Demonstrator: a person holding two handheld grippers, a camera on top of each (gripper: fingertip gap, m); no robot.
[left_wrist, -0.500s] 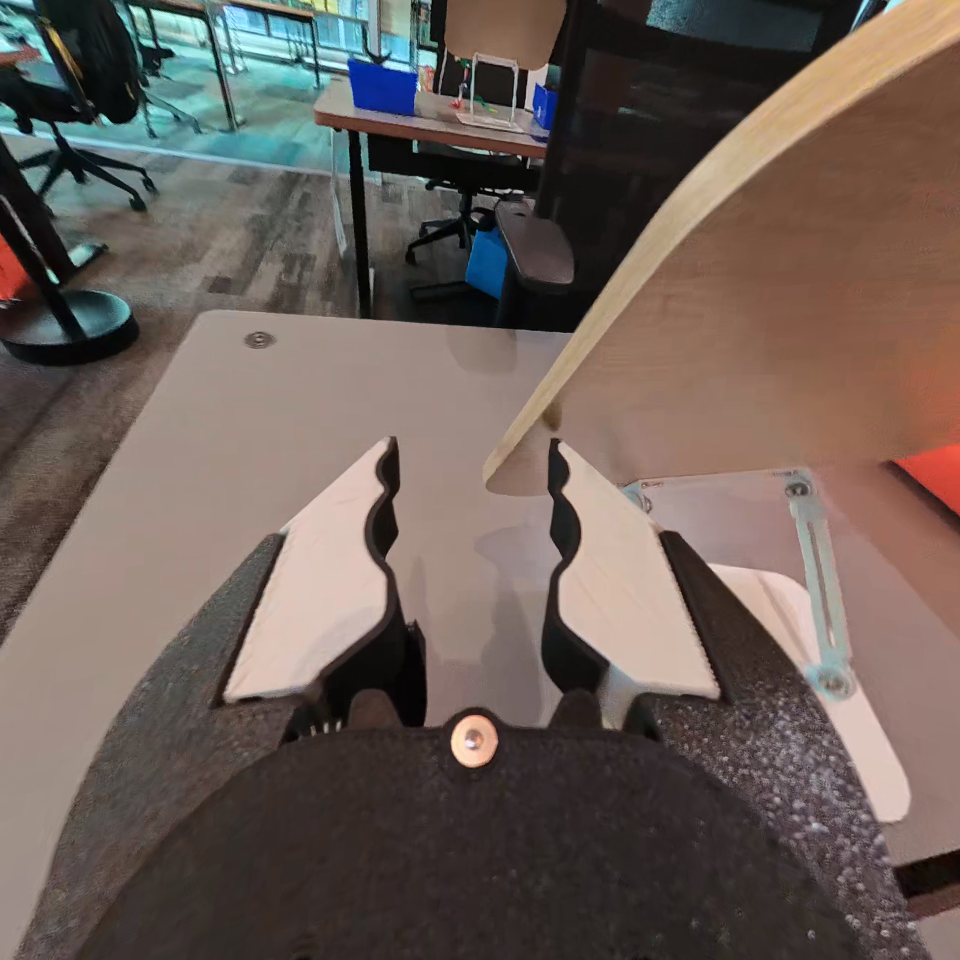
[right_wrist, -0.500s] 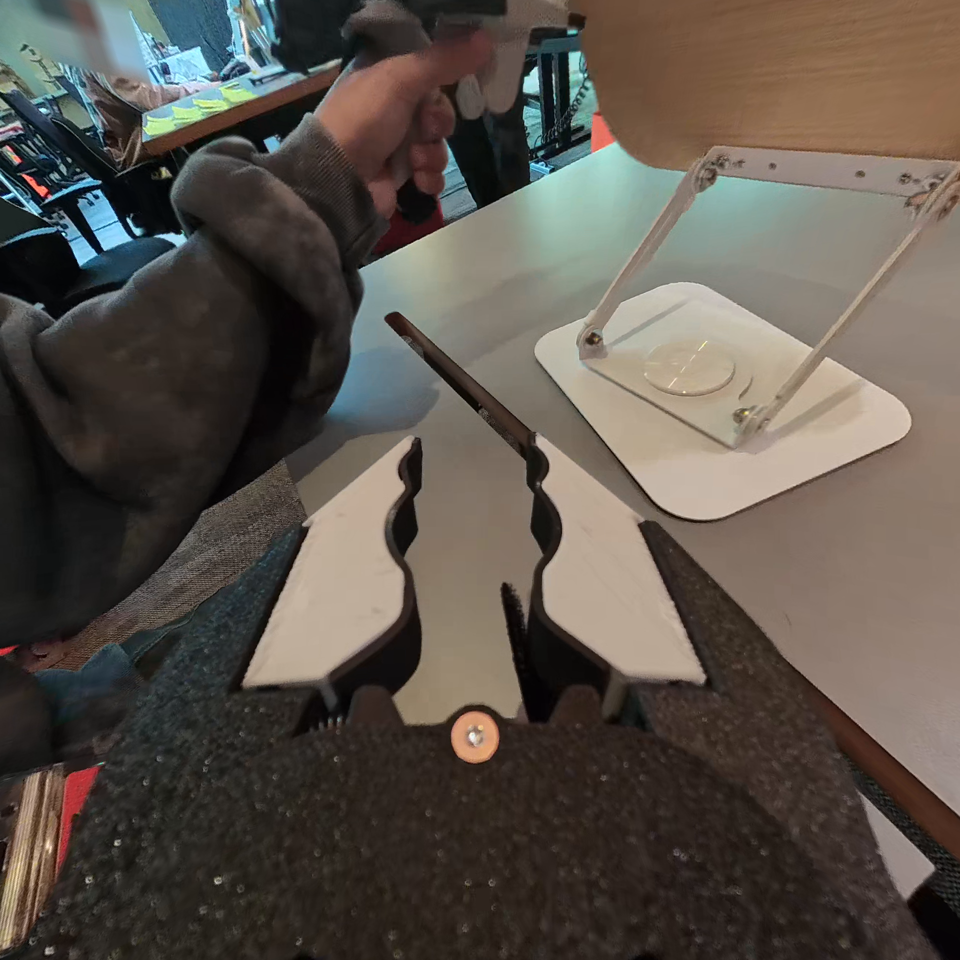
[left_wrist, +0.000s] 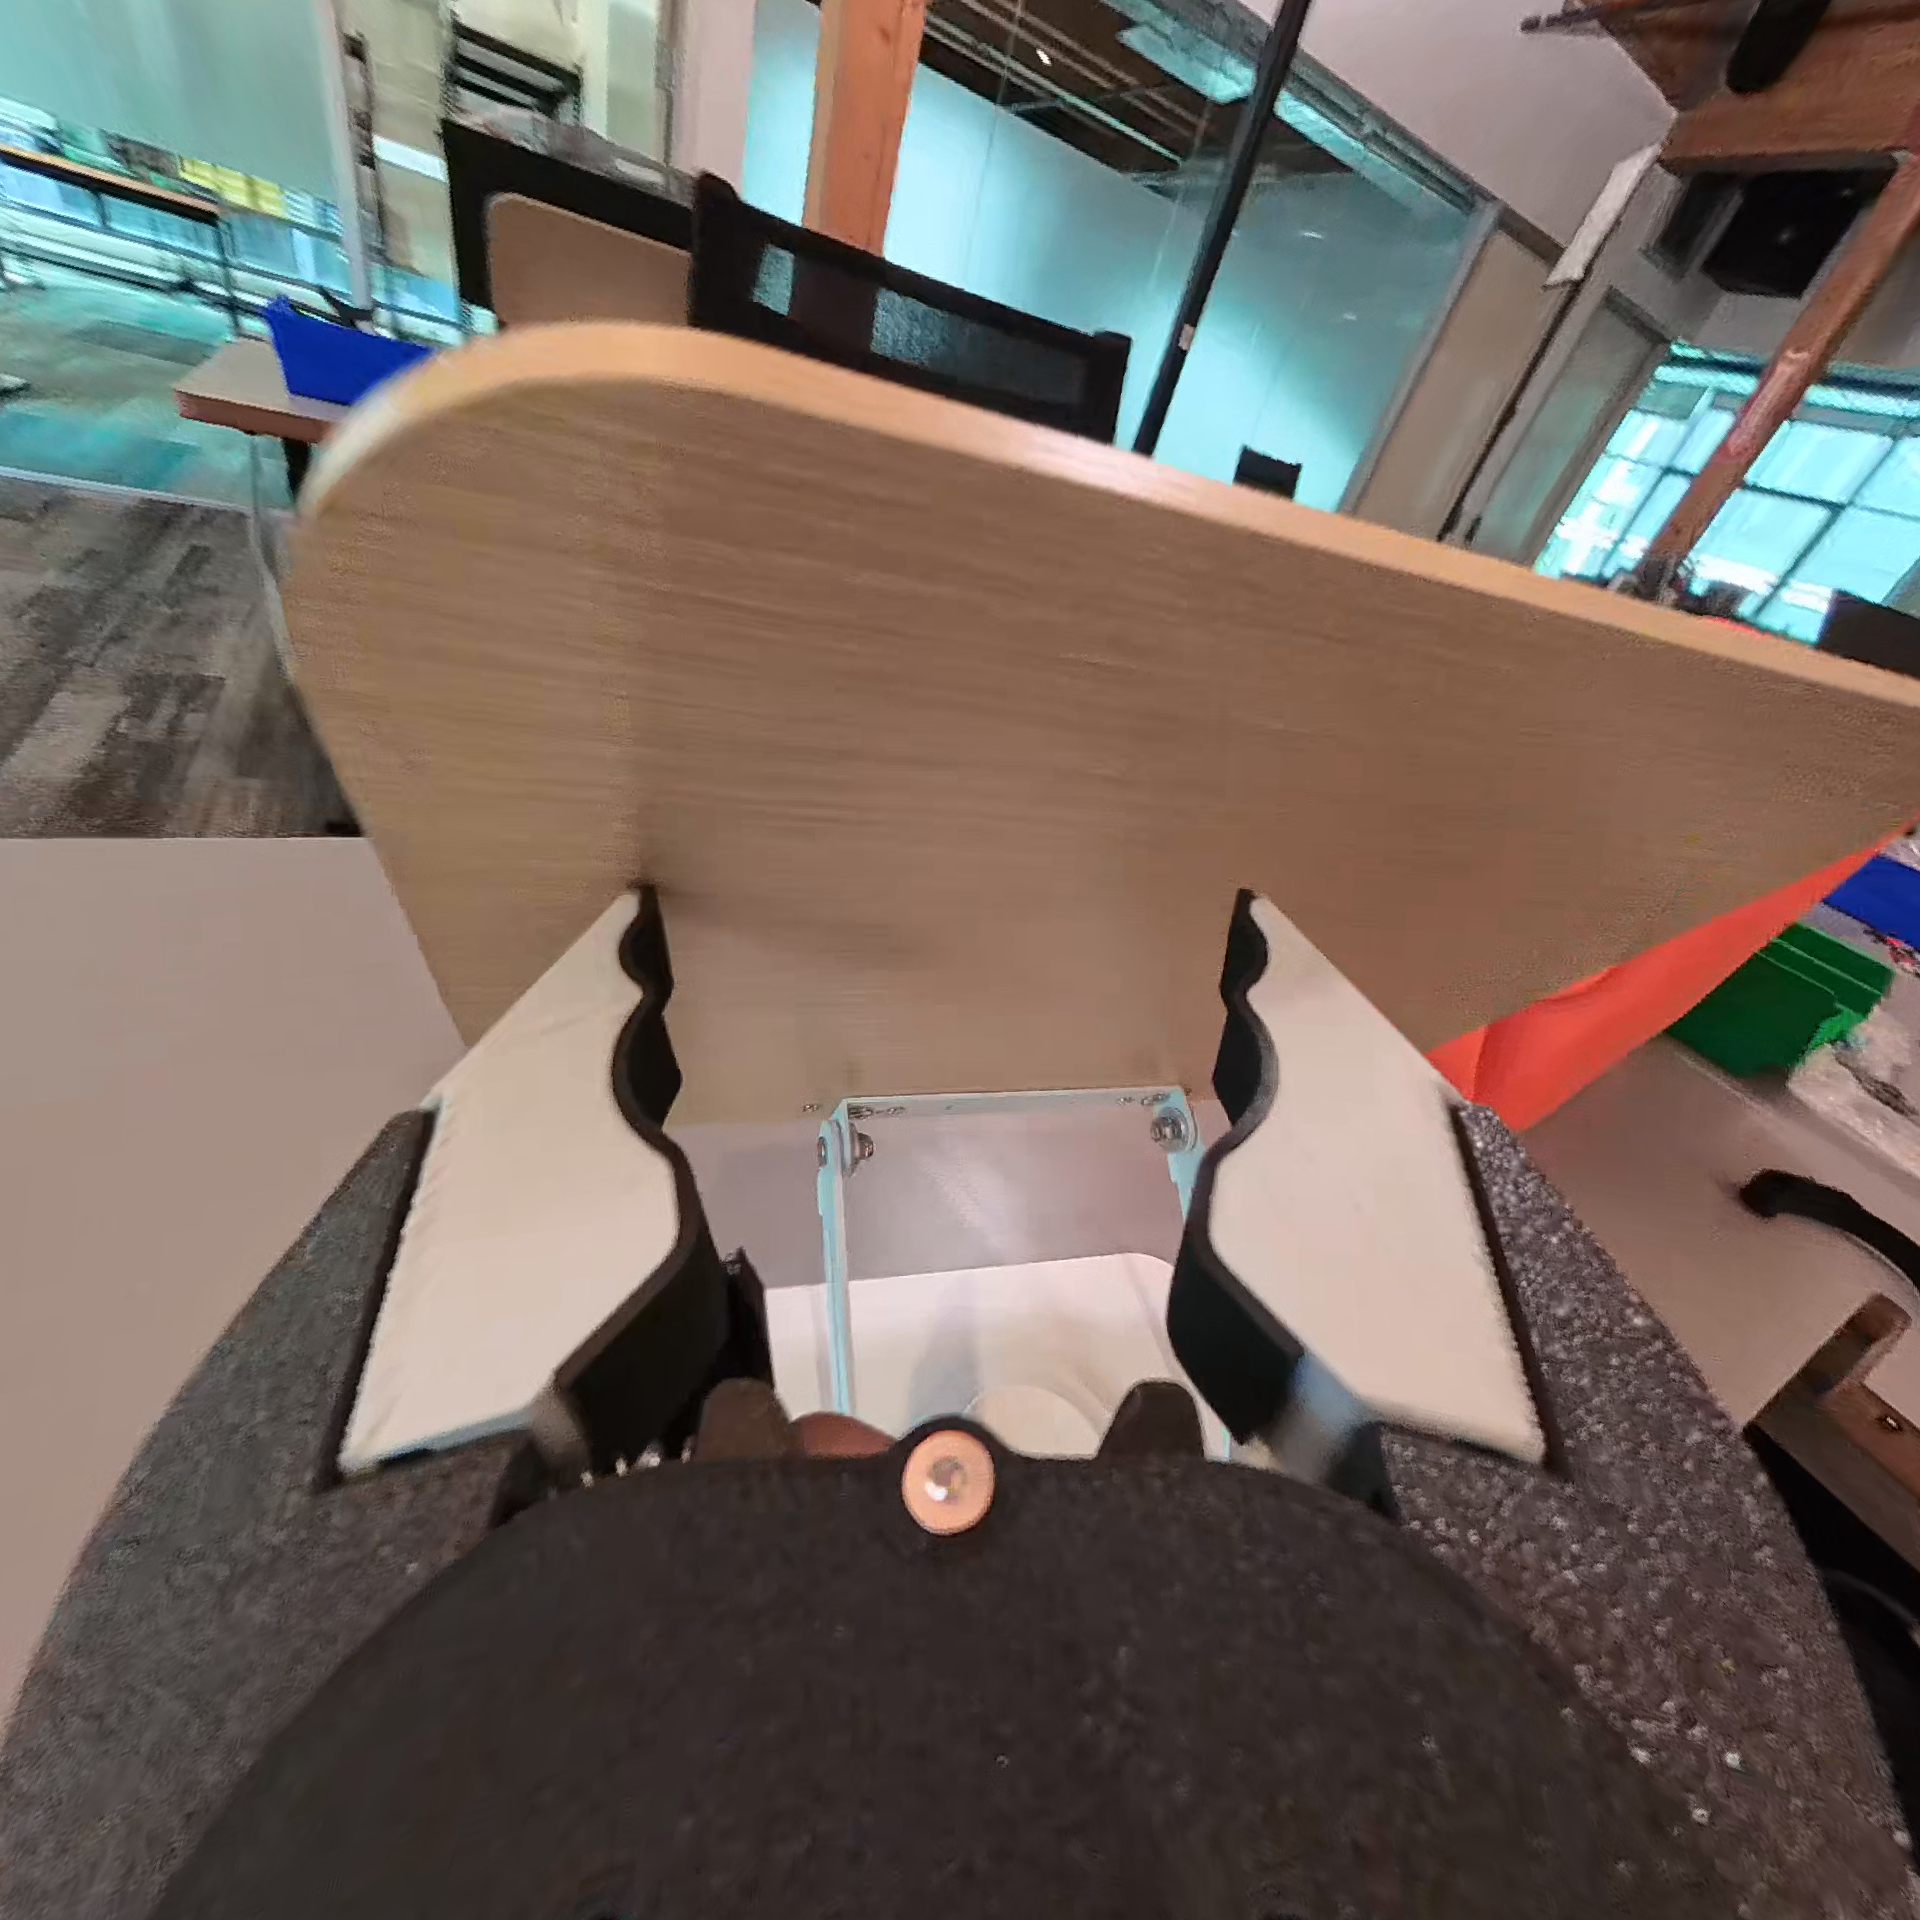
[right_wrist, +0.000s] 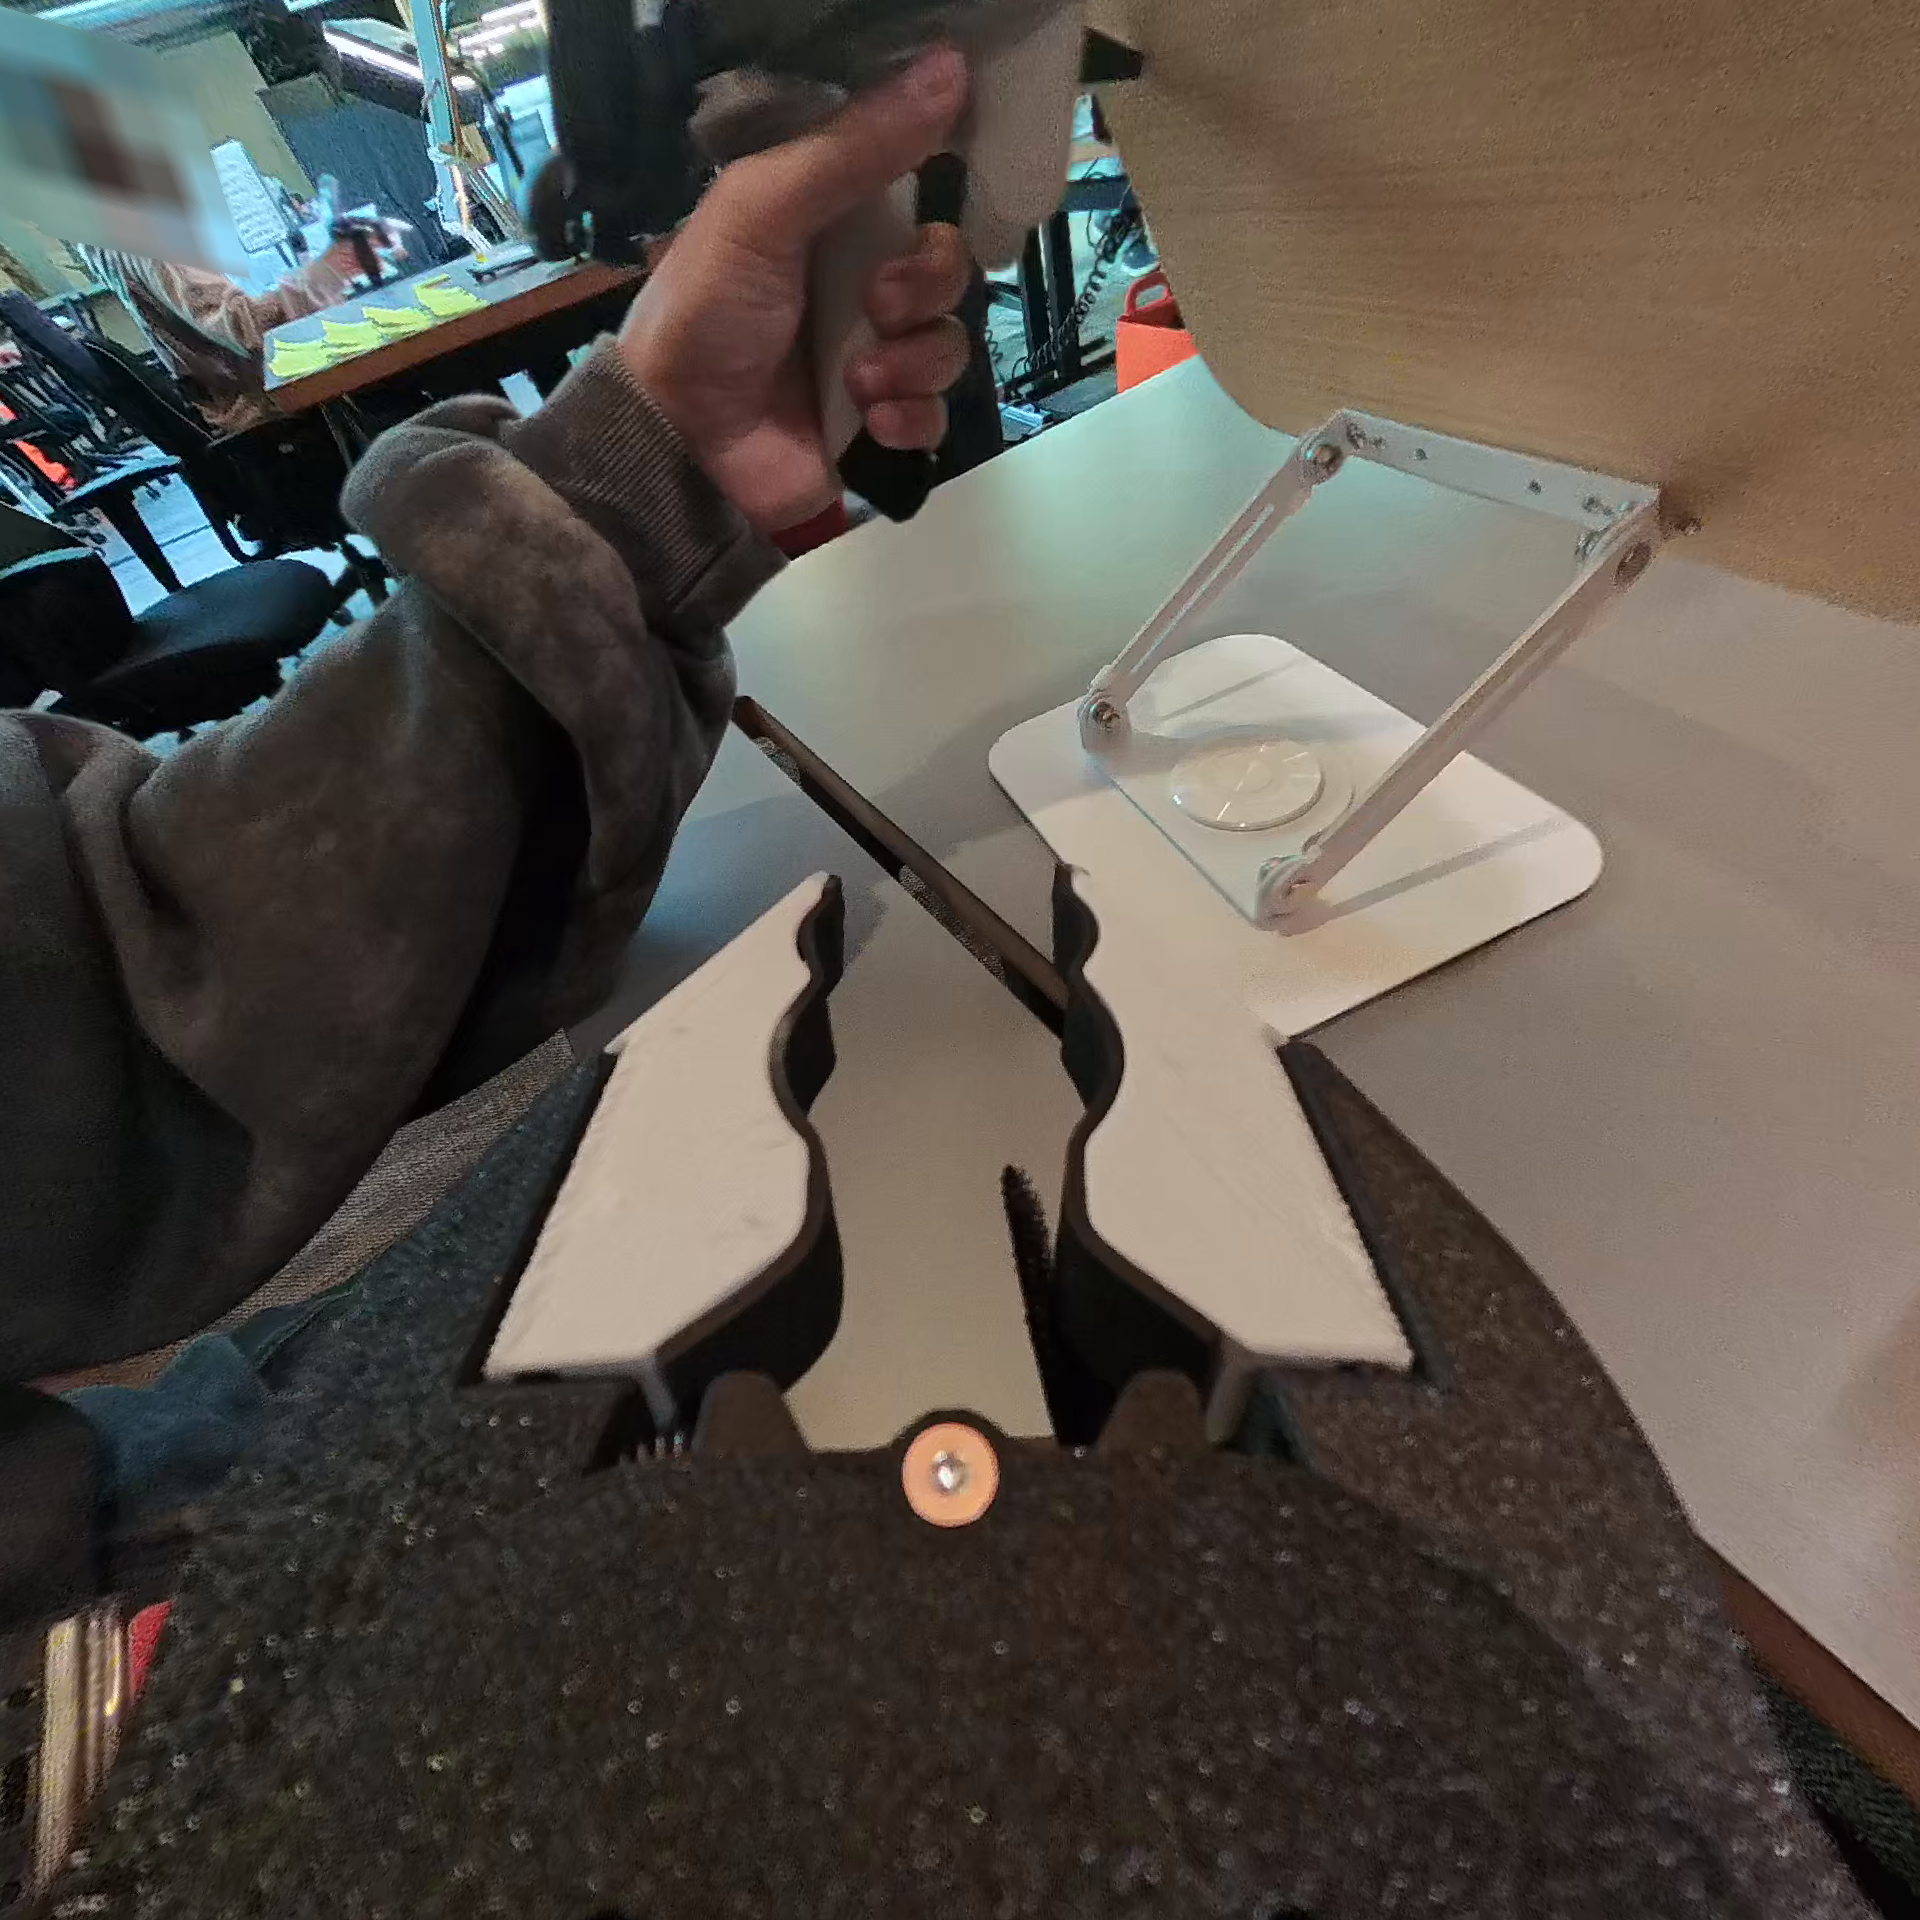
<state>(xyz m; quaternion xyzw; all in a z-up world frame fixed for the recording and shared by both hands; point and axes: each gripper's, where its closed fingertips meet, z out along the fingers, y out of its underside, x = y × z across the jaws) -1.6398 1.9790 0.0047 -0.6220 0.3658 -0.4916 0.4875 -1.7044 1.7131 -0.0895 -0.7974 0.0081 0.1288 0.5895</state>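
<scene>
Left gripper (left_wrist: 940, 914) spread wide, wooden stand panel (left_wrist: 935, 665) at 12 o'clock; right gripper (right_wrist: 945, 894) parted, empty, white base plate (right_wrist: 1455, 914) at 2 o'clock.

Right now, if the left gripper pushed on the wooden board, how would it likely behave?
The board looks like rigid ply, so it would probably not flex. It sits on slotted metal arms with pivot bolts, so a push may tilt it rather than slide it. The flat white base is much smaller than the board, so a push near an edge might tip the stand.

Open office: glass partitions (left_wrist: 1299, 312), wooden posts (left_wrist: 868, 114), grey patterned carpet (left_wrist: 114, 665), black chairs (right_wrist: 197, 634), perhaps daylight beyond.
</scene>
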